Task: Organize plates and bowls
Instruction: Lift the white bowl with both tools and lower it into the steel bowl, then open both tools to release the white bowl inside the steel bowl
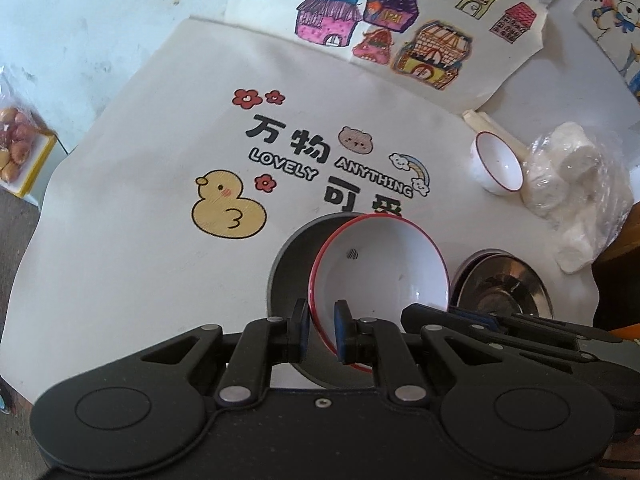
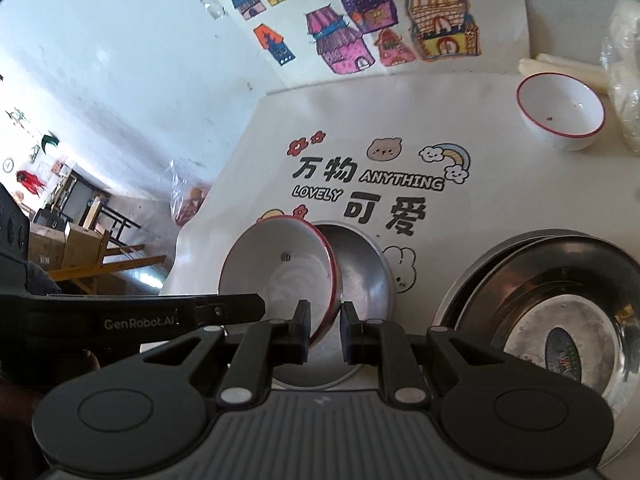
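A white bowl with a red rim (image 1: 380, 264) is held tilted over a grey metal bowl (image 1: 286, 268) on the printed cloth. My left gripper (image 1: 322, 330) is shut on its near rim. In the right wrist view my right gripper (image 2: 325, 334) is shut on the rim of the same white bowl (image 2: 276, 276), with the metal bowl (image 2: 364, 280) just behind it. The left gripper (image 2: 256, 308) reaches in from the left there. A smaller white bowl (image 1: 498, 164) (image 2: 560, 112) stands upright at the far right. Steel plates (image 2: 560, 300) are stacked at the right.
A plastic bag of white lumps (image 1: 572, 176) and pale sticks (image 1: 480, 118) lie beside the small bowl. Coloured house drawings (image 1: 384, 28) cover the far table. A tray of fruit (image 1: 16, 152) sits past the cloth's left edge. The cloth (image 1: 140, 160) is bare around the duck print.
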The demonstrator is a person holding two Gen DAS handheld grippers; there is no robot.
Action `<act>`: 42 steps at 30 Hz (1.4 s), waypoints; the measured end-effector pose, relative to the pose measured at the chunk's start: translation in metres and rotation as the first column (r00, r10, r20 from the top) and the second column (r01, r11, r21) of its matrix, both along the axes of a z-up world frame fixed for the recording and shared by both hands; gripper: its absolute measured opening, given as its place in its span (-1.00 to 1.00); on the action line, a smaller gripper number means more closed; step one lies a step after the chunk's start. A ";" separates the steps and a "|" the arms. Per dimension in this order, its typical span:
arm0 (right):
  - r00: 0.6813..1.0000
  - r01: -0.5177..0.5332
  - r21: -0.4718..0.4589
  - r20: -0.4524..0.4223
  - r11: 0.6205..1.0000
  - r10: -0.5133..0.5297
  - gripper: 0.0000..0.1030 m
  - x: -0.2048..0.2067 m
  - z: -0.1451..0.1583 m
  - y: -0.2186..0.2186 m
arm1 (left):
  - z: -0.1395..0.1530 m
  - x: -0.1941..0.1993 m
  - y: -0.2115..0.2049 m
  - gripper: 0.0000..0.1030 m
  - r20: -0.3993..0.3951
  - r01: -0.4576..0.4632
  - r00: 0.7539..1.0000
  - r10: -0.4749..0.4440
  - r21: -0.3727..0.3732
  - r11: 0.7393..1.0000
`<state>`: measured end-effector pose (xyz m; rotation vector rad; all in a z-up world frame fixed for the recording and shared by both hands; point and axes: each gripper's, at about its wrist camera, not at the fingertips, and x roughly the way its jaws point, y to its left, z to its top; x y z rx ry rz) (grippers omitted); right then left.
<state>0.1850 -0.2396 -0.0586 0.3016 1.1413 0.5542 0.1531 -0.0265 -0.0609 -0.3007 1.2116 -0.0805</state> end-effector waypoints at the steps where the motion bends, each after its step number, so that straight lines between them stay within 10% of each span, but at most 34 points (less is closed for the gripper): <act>1: 1.000 -0.002 -0.006 -0.004 1.000 0.002 -0.67 0.001 -0.001 0.002 | -0.002 0.001 0.001 -0.76 -0.005 0.002 1.000 -0.001 0.001 1.000; 42: 0.995 -0.026 -0.092 -0.099 0.995 0.017 -0.52 0.014 -0.023 0.014 | -0.035 0.008 -0.008 -0.66 -0.108 -0.003 0.994 0.007 0.033 0.999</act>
